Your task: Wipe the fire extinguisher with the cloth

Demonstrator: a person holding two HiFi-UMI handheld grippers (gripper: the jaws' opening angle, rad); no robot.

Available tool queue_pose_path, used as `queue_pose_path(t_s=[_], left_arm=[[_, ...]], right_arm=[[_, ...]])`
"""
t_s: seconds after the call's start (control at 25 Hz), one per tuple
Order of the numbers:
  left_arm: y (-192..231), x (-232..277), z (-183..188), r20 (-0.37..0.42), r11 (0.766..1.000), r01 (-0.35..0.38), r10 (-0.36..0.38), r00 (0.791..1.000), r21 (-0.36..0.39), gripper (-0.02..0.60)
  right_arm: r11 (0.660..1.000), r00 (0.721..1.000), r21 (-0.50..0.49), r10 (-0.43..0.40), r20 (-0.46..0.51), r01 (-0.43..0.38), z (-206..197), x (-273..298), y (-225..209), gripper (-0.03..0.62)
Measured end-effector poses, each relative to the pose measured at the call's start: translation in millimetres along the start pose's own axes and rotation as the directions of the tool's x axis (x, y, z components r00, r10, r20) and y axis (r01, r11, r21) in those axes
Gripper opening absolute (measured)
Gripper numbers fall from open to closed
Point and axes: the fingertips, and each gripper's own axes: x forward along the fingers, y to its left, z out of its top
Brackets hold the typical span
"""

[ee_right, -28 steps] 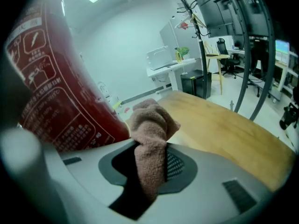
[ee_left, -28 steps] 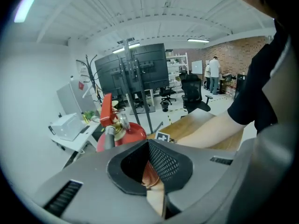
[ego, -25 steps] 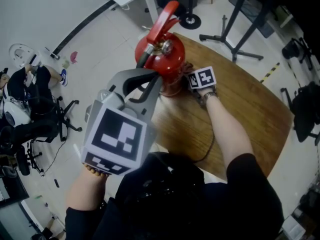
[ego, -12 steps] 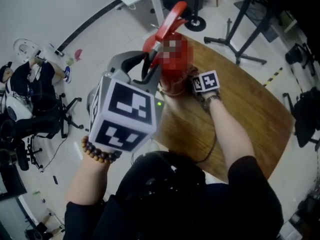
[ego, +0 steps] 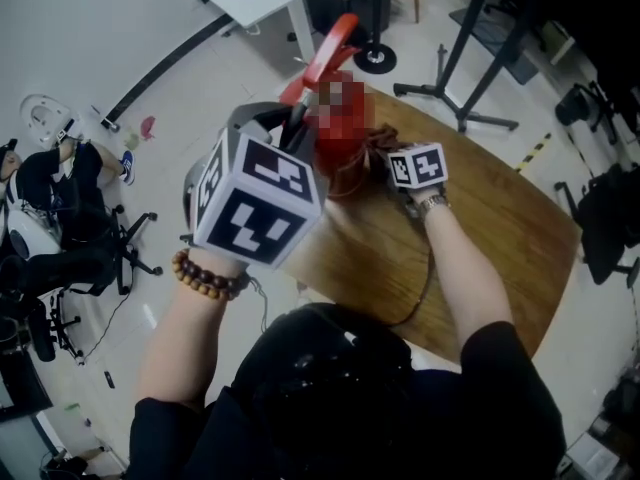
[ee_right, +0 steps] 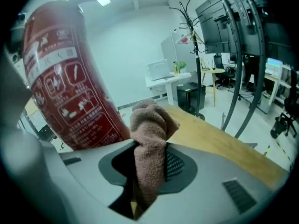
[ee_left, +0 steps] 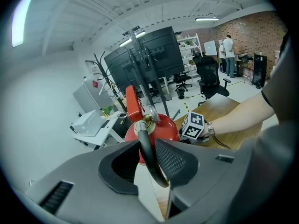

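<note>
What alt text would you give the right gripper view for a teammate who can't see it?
The right hand-held gripper is clamped on a bunched brown cloth, whose free end sticks up close beside the labelled body of the red fire extinguisher at the left. A wooden table stretches beyond, with an office desk and coat stand behind.

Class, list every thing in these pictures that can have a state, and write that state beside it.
fire extinguisher: standing upright on the table.
hose: hanging down between the jaws of the left gripper.
left gripper: open around the hose; its jaws have just been closing.
cloth: bunched up, clamped in the right gripper, beside the fire extinguisher.
right gripper: shut on the cloth.
</note>
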Motion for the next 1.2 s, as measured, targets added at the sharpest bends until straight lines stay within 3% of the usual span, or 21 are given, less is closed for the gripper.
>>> queue_pose_path(t_s=[0.56, 0.72, 1.0, 1.2], left_arm=[[2.2, 0.1, 0.9, 0.064, 0.998, 0.053, -0.055, 0.996, 0.031, 0.104], [1.6, 1.2, -1.2, 0.08, 0.996, 0.077, -0.08, 0.994, 0.034, 0.106], [2.9, 2.6, 1.9, 0.129, 0.992, 0.122, -0.125, 0.984, 0.031, 0.106], [-2.0, 3.1, 3.3, 0.141, 0.986, 0.161, -0.164, 0.976, 0.036, 0.106]], right_arm=[[0.993, 0.961, -0.069, -0.074, 0.266, 0.096, 85.7, -125.7, 45.5, 0.115], [0.99, 0.925, -0.063, -0.096, 0.367, 0.127, 109.5, -169.9, 71.7, 0.115], [0.988, 0.819, -0.035, -0.103, 0.564, 0.148, 161.3, -254.4, 128.6, 0.115], [0.985, 0.796, 0.001, -0.14, 0.588, 0.173, 177.1, -277.4, 148.2, 0.115]])
